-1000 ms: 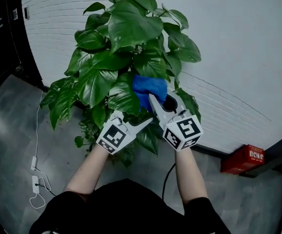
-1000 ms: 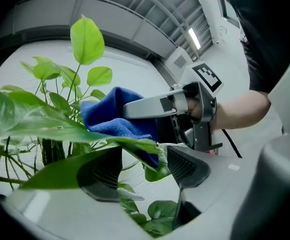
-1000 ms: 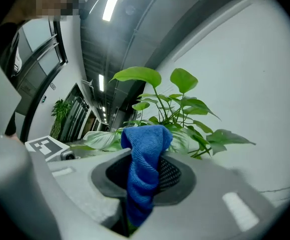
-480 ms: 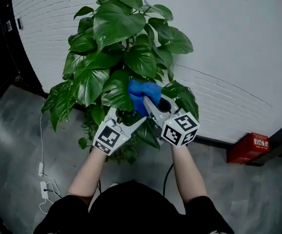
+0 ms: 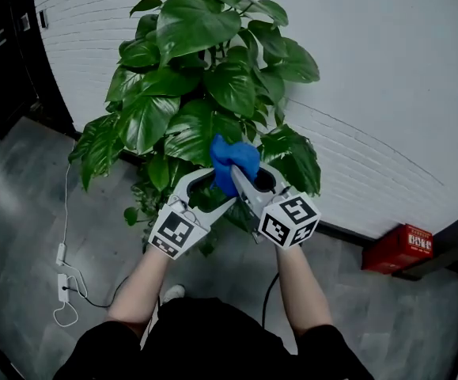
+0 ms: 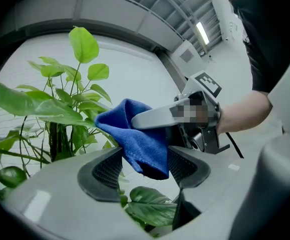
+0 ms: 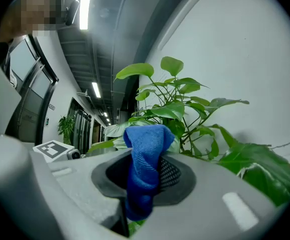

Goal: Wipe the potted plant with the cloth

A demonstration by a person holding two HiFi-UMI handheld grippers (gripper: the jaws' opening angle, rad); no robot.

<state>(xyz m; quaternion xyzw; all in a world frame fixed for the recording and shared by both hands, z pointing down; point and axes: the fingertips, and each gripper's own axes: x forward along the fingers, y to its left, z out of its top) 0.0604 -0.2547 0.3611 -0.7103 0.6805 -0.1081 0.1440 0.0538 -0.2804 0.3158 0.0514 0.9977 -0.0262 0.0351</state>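
Cloth (image 5: 232,158), blue and bunched, is clamped in the right hand-held gripper (image 5: 240,182) and held against the mid-height leaves of the potted plant (image 5: 201,62) for wiping. Left hand-held gripper (image 5: 203,187) has its jaws apart with the cloth's hanging end between them, perhaps steadying a leaf. Foliage hides the pot.

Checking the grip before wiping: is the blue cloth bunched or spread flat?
Bunched. The right gripper pinches the blue cloth as a folded wad, with its ends sticking out above and below the jaws.
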